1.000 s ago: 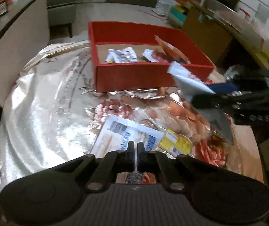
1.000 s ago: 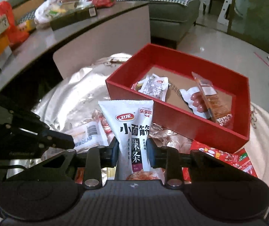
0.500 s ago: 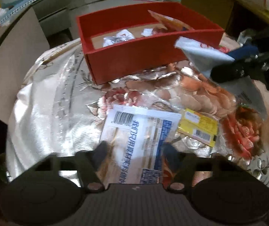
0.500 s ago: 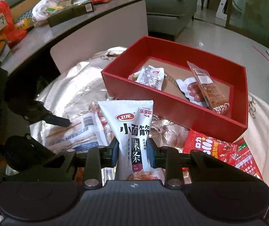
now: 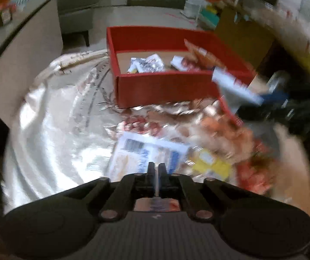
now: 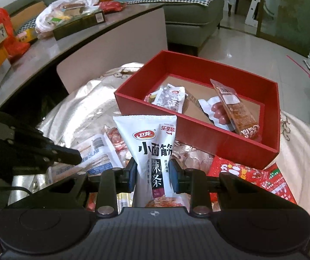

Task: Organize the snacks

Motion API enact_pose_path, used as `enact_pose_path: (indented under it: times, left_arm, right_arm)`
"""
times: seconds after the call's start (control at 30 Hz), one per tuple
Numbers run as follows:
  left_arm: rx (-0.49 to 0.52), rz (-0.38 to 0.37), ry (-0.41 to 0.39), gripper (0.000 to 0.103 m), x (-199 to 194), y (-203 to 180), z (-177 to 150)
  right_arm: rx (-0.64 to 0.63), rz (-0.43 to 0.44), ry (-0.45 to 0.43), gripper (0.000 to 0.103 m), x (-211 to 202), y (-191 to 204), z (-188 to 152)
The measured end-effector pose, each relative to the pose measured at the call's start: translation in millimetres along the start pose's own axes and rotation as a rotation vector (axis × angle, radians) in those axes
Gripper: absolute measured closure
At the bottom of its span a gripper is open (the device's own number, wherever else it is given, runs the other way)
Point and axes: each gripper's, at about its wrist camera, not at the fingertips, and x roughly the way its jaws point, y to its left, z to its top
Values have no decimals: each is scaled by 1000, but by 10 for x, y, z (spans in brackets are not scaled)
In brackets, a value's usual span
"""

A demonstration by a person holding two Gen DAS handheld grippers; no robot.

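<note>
Gripping a white spicy-strip snack pouch point(image 6: 152, 149) upright, my right gripper point(image 6: 152, 174) has both fingers pressed against its sides. My left gripper point(image 5: 156, 170) is pinched nearly closed, only a sliver of gap between its tips, with nothing between them that I can make out through the blur. It hovers over a white-and-blue barcoded packet point(image 5: 146, 156) lying flat on the shiny floral tablecloth point(image 5: 53, 130). At twelve o'clock from both grippers sits the red box point(image 6: 198, 127), holding a silver packet point(image 6: 170, 96), sausages point(image 6: 216, 110) and an orange stick pack point(image 6: 235, 108). Red packets point(image 6: 252, 175) lie at three o'clock of the pouch.
</note>
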Motion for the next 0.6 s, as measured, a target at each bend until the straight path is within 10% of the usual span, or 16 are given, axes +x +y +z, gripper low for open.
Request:
enact_pose_path:
  times: [0.1,0.17,0.23,0.27,0.4,0.6]
  left_arm:
    - [143,55,42,41,160,-145,-50]
    - [159,44,52,36,228,-148,-87]
    - [132,-22,52,3,309,-97,-106]
    - [134,-37,49,3,347,-94,-113]
    - [201,28,54,9,382,-203,-148]
    - [-16,-38,19,101,107,178,-135]
  right_arm:
    - [5,2,-5,65,-18,-8,3]
    - [6,7,-8,64,-33,-20,-1]
    - [7,9,-7,64,-37,-29,-7]
    - [7,8,-5,64,-31,-32,-10]
    - [8,-2,13,64,24,-47,-20]
    - [-6,12,-2,64,-24,-2,-10]
